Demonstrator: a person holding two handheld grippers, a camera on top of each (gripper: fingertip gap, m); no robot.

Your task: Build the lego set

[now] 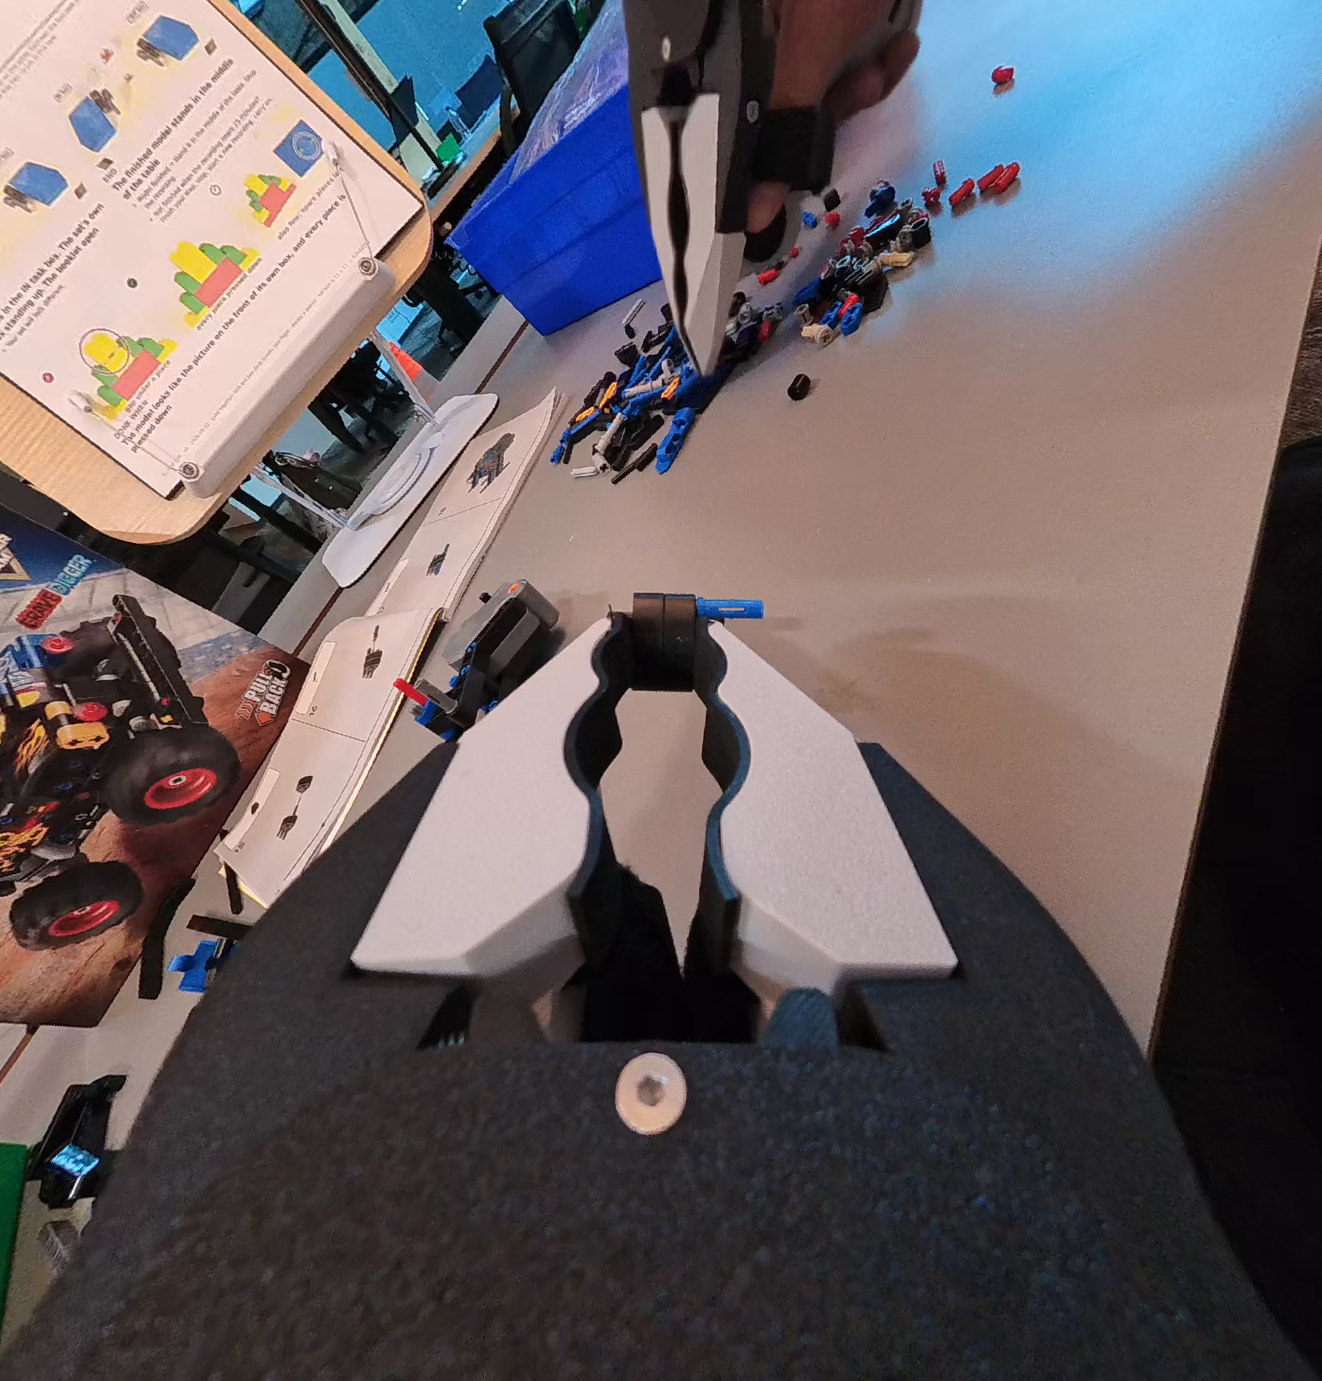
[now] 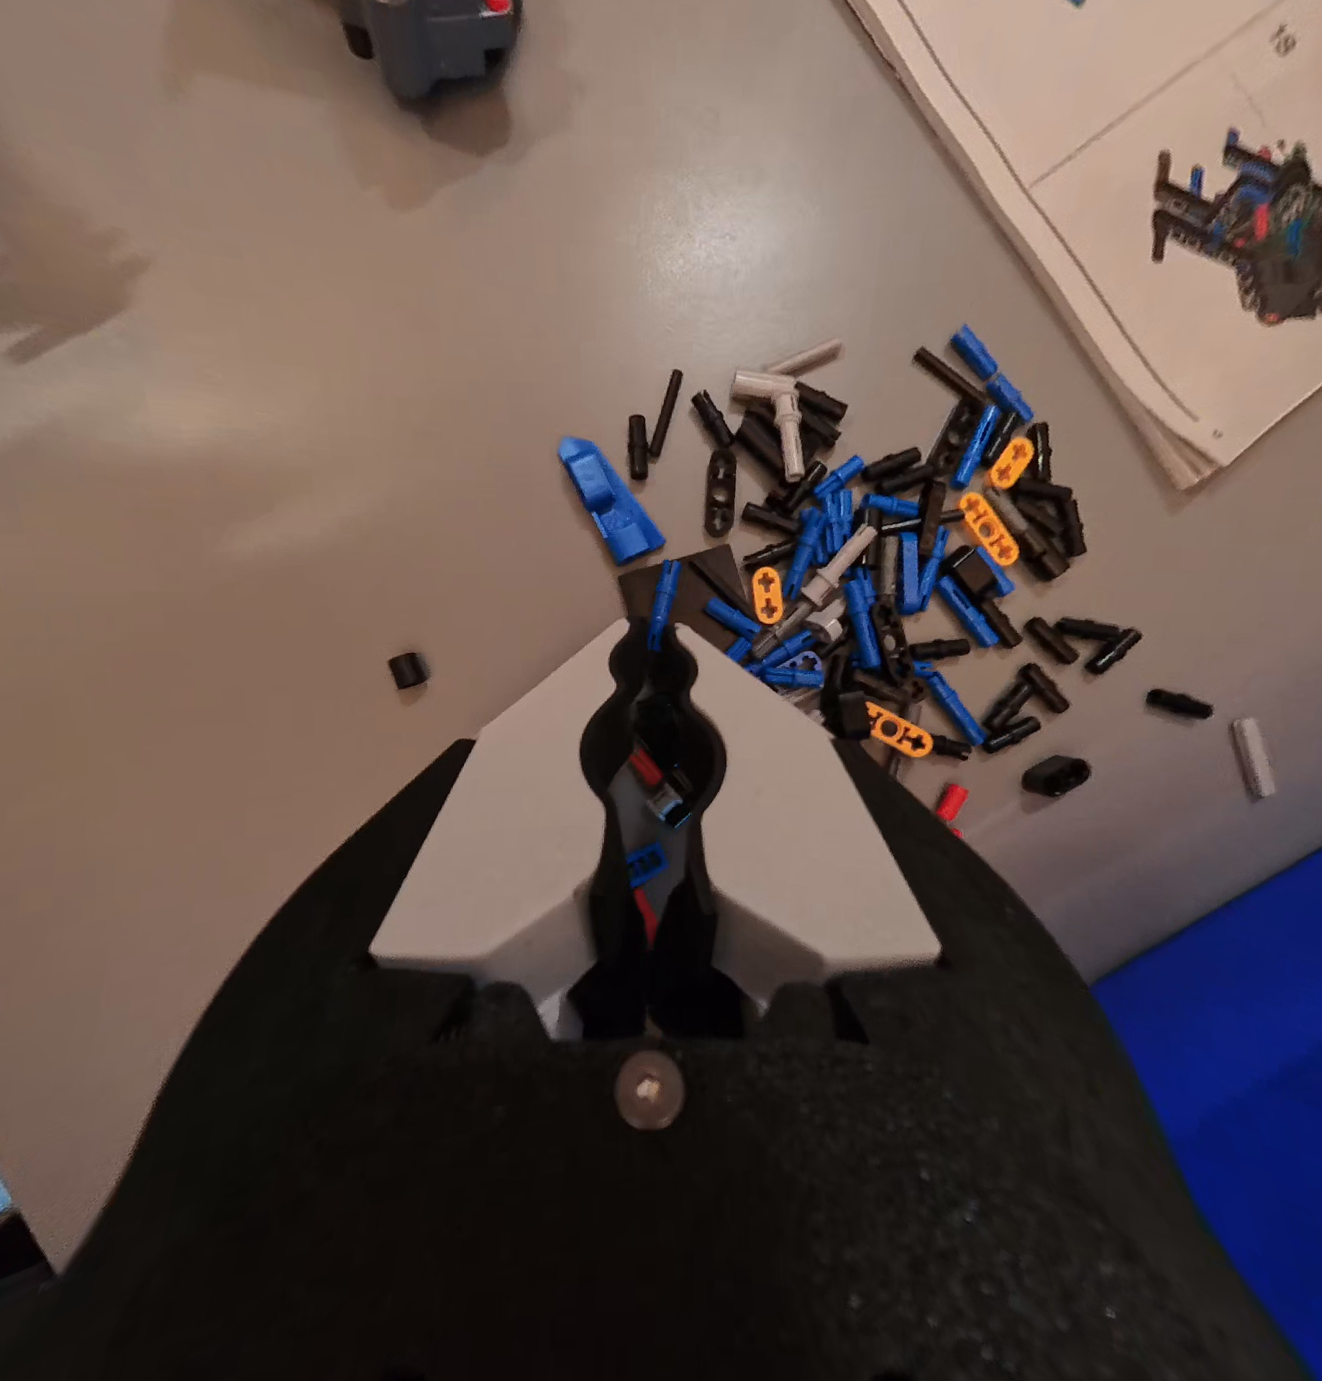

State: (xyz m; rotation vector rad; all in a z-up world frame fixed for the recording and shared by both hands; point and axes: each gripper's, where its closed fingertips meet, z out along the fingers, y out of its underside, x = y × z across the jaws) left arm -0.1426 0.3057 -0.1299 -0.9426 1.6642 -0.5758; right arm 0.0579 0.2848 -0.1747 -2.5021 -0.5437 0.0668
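Two grippers at work. The left gripper (image 1: 662, 643) is clenched on a small black part (image 1: 664, 643) at its tips, with a blue pin (image 1: 729, 608) sticking out to one side; it hangs above bare table (image 1: 942, 598), well apart from the heap. The right gripper (image 2: 652, 643) is down at the near edge of the loose pile (image 2: 890, 568), its jaws nearly together around the end of a blue pin (image 2: 662, 601); whether the pin is truly gripped or only touched, I cannot tell. In the left wrist view the same gripper stands tip-down in the pile.

Step in hand, as I judge it: fetching a second pin to go with the held sub-part. The grey motor block (image 1: 505, 624) with a few pieces on it sits beside the open booklet (image 1: 389, 672), near the box lid (image 1: 105, 747).

The next move calls for a clean lift of that one pin without dragging its neighbours, then aligning it with a hole in the black part. Risk: the pin is slim and may twist between the pads.
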